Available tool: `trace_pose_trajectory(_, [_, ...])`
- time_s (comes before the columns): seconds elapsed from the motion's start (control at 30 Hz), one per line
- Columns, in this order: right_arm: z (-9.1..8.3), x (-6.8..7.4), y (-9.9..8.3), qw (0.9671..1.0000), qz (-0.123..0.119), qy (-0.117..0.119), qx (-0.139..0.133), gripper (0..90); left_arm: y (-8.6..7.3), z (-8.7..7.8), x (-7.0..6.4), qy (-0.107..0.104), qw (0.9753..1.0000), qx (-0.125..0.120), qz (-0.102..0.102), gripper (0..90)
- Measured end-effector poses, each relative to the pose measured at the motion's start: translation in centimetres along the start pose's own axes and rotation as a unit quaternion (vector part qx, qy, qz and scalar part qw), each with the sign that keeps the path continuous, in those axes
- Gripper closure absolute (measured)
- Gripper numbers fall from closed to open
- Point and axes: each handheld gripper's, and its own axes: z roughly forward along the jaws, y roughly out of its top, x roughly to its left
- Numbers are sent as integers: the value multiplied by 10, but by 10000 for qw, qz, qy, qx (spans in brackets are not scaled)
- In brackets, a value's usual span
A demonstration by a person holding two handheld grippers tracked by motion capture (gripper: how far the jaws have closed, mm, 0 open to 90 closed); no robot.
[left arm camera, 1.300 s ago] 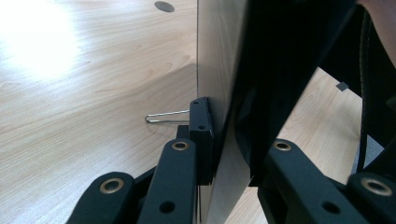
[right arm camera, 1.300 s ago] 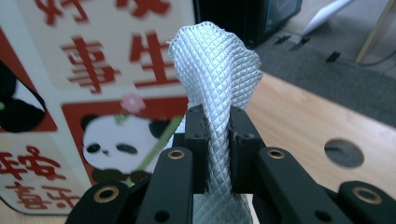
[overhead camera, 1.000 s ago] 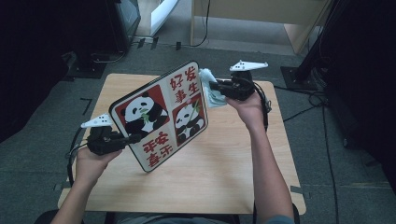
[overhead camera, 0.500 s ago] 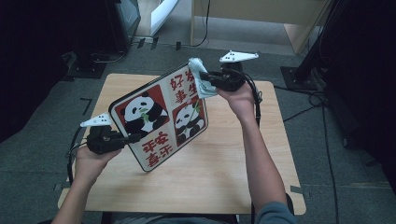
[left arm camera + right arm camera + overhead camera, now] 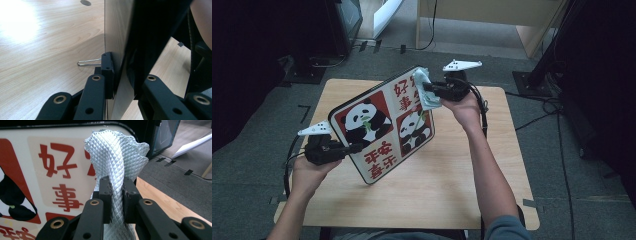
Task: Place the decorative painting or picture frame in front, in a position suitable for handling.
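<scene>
Left gripper [image 5: 354, 147] clamping lower edge of panda picture board [image 5: 384, 122], holding it tilted above table [image 5: 452, 200]; right gripper [image 5: 428, 91] pinching pale quilted cloth [image 5: 116, 157] against board's top corner; am keeping left clamp steady, cloth flat on face, wiping in even strokes.
</scene>
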Motion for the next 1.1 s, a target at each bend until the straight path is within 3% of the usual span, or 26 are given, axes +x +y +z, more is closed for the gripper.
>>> trace_pose_trajectory(0.27, [3,2,-7,9998,-60,12,183,810,0,0,0,-15,10000,-7,-9,806])
trace_pose_trajectory(0.37, [4,3,-13,9999,-82,-15,88,810,0,0,0,-20,10000,-11,-14,806])
trace_pose_trajectory(0.7, [7,1,-28,9991,-66,-3,415,810,-1,0,-1,-43,10000,-31,-24,803])
trace_pose_trajectory(0.83, [8,2,-41,9995,-171,-73,239,810,-2,0,0,-58,10000,-62,-44,801])
trace_pose_trajectory(1.1, [12,-4,-58,9988,70,24,480,810,-2,0,-1,-79,9999,-53,-44,799])
